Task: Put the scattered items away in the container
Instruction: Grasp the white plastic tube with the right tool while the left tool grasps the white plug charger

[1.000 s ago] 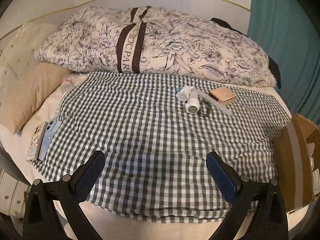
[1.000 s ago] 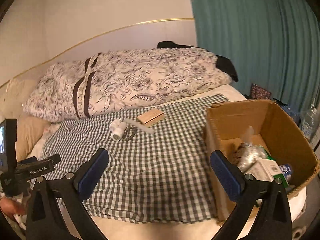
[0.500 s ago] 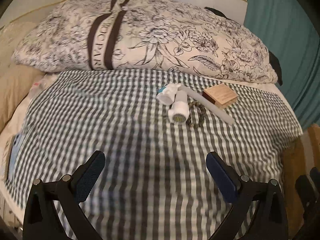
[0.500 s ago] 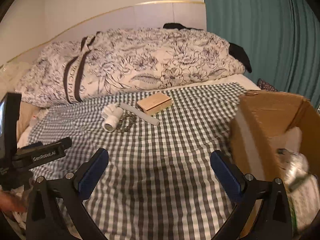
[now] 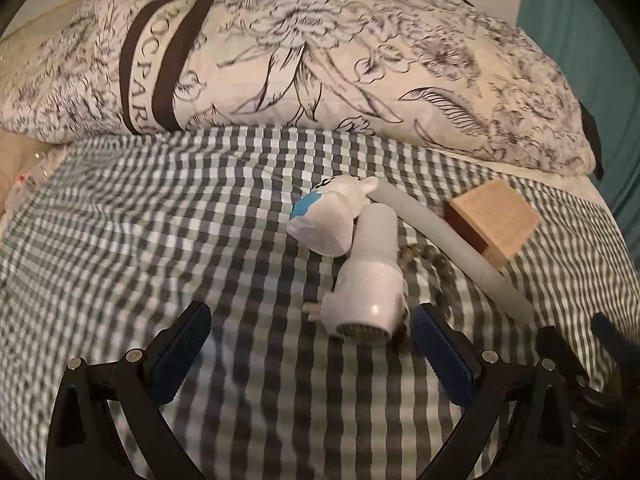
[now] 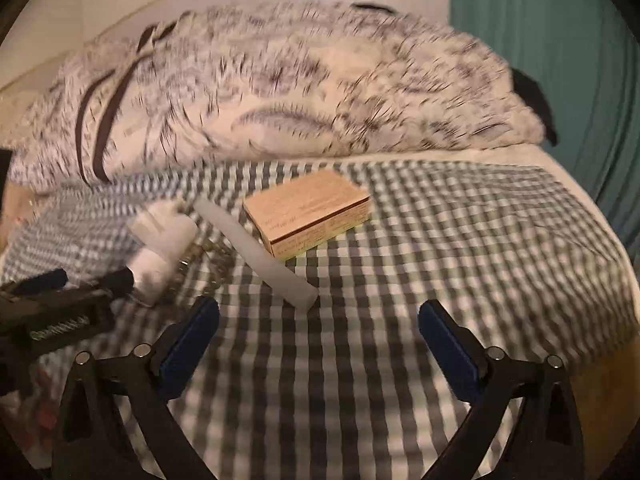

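Note:
Several items lie in a cluster on the checked cloth: a white cylindrical bottle, a white pouch with a blue patch, a pale grey stick, a dark bead bracelet and a wooden box. My left gripper is open, and the bottle's near end lies just ahead of its right fingertip. My right gripper is open, its jaws closing with nothing between them. It faces the stick and the wooden box. The bottle shows beside the left gripper.
A rolled floral duvet lies across the bed behind the items. A teal curtain hangs at the right. A tan cardboard edge shows at the lower right of the right wrist view. The right gripper's tips sit at the left view's right edge.
Both grippers have come forward and down toward the cluster, which now looks much larger. The cardboard box has slid almost out of the right wrist view.

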Tool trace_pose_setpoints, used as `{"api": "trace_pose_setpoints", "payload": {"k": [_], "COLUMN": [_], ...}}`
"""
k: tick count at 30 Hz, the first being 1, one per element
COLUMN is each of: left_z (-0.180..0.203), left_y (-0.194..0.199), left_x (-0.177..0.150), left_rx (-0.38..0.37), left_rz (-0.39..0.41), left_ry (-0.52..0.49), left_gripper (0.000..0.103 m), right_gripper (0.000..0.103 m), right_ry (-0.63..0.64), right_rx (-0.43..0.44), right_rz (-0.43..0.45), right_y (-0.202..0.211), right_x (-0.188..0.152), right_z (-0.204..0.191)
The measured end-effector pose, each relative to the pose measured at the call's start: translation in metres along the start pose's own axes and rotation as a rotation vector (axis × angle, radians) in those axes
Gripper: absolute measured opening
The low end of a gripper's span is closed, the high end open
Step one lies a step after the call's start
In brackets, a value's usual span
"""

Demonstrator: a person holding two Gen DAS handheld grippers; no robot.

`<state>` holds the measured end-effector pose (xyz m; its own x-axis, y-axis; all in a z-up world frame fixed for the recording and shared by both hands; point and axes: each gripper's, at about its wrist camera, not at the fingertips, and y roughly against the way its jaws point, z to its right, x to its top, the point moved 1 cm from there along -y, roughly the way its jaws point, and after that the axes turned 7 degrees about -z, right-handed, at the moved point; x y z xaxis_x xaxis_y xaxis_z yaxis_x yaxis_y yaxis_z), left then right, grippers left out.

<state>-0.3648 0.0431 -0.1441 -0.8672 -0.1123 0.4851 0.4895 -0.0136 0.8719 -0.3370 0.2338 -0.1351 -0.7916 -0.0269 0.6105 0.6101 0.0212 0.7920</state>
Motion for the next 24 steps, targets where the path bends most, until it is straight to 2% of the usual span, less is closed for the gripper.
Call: {"api": "trace_pose_setpoints", "payload": {"k": [2, 4, 7, 9, 10, 12, 14, 15, 18, 21, 24], "left_z": [0.001, 0.003, 0.005, 0.009, 0.012, 0.017, 0.022, 0.025, 0.030, 0.021, 0.006], "left_y": [-0.009, -0.016, -0.024, -0.028, -0.030, -0.034, -0.031, -0.029, -0.025, -0.020, -0.005], "left_x": [0.004, 0.008, 0.012, 0.013, 0.013, 0.011, 0.010, 0.010, 0.008, 0.005, -0.005], "left_rx": [-0.011, -0.012, -0.020, -0.009, 0.004, 0.003, -0.026, -0.015, 0.011, 0.003, 0.029], "left_rz": [-0.009, -0.009, -0.018, -0.009, -0.009, -0.015, -0.001, 0.003, 0.006, -0.010, -0.028], "left_ry": [0.006, 0.008, 0.005, -0.021, -0.041, -0.071, -0.089, -0.107, -0.140, -0.131, -0.119], "left_gripper": [0.103, 0.102, 0.102, 0.101, 0.097, 0.084, 0.056, 0.054, 0.054, 0.054, 0.054], "right_gripper": [0.090, 0.089, 0.081, 0.062, 0.061, 0.036, 0.032, 0.025, 0.016, 0.014, 0.013], "right_ry": [0.026, 0.060, 0.097, 0.115, 0.128, 0.130, 0.115, 0.101, 0.072, 0.052, 0.047], "right_rx": [0.001, 0.006, 0.018, 0.007, 0.010, 0.038, 0.082, 0.102, 0.153, 0.197, 0.219], "right_rz": [-0.007, -0.013, -0.017, -0.045, -0.041, -0.007, 0.009, 0.006, 0.023, 0.038, 0.020], "right_y": [-0.016, -0.030, -0.050, -0.064, -0.065, -0.059, -0.057, -0.056, -0.049, -0.043, -0.044], "right_x": [0.006, 0.013, 0.016, 0.009, 0.005, 0.003, 0.001, 0.001, 0.000, 0.000, 0.000], "right_z": [-0.004, -0.010, -0.017, -0.021, -0.023, -0.022, -0.017, -0.014, -0.006, 0.000, 0.001]}}
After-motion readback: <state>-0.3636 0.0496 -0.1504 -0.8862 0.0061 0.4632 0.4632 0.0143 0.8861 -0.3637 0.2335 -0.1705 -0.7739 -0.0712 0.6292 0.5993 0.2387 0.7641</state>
